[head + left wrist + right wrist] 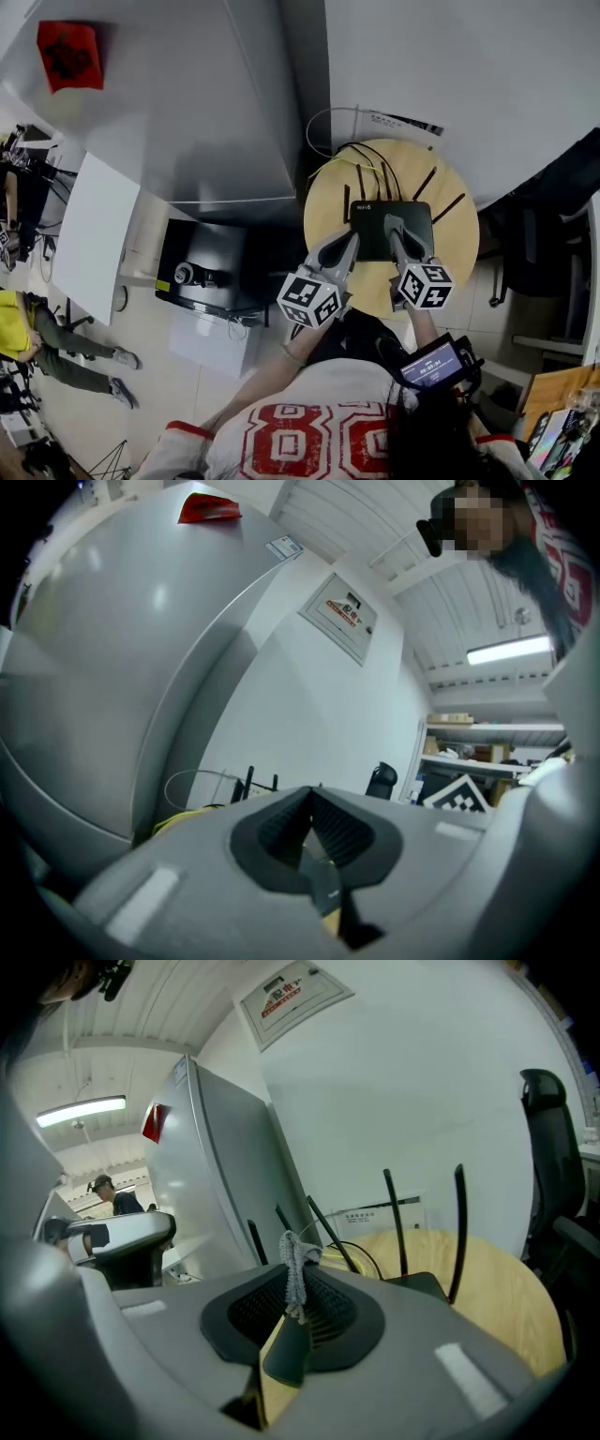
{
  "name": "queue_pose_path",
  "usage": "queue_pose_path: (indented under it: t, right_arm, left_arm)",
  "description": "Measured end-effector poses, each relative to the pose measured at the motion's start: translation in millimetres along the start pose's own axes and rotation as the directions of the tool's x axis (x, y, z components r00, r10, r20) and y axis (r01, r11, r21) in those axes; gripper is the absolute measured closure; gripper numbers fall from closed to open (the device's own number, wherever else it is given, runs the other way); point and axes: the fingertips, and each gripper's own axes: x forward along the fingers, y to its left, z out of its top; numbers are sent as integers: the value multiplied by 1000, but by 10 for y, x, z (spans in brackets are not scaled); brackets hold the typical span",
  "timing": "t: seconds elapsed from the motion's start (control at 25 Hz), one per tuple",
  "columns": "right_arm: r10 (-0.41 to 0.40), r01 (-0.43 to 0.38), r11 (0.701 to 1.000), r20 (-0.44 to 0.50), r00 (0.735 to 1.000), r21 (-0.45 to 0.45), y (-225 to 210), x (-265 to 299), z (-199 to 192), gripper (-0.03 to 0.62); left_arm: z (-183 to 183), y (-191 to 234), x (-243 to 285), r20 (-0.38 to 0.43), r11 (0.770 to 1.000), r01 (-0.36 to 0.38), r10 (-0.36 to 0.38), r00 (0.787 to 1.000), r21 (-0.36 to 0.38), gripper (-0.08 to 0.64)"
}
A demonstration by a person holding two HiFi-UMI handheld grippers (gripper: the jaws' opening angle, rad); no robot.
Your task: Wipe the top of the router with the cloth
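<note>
A black router with several upright antennas lies on a round wooden table. My right gripper rests over the router's top, shut on a small bunch of grey cloth that sticks up between its jaws. In the right gripper view, a corner of the router and its antennas show just past the jaws. My left gripper sits at the router's left edge, jaws shut, and I see nothing held in the left gripper. Its view catches only the antennas.
A tall grey fridge stands left of the table, with a black box on the floor below it. Yellow and black cables trail off the table's back. A black chair stands to the right. A person is far left.
</note>
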Motion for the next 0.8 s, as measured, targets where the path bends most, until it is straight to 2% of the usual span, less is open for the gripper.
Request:
queue_pose_path:
  t: [0.12,0.32,0.6,0.72,0.8]
  right_arm:
    - [60,-62,997,-67,996,-40,1,316,-57,551]
    - [146,-164,982,-189,971,-88,58,872,-283,551]
    - [181,-232,965,-333,925,-119,45,1364,-649,551]
    - [167,-232,964,-385,908,-129,2,1434,-779,551]
    - [157,-228,964,-395,905,-139,-32,1417,-831,551]
  left_arm:
    - [33,140,8,12,998,-61,61,998,-3,565]
    - [69,273,-36,14,991,-130,130,991,11,565]
    - [60,425,-127,9,976,-218,218,976,14,565]
    - [63,500,-128,10,970,-241,241,970,7,565]
    - [59,519,-123,7,969,-248,248,969,6,565]
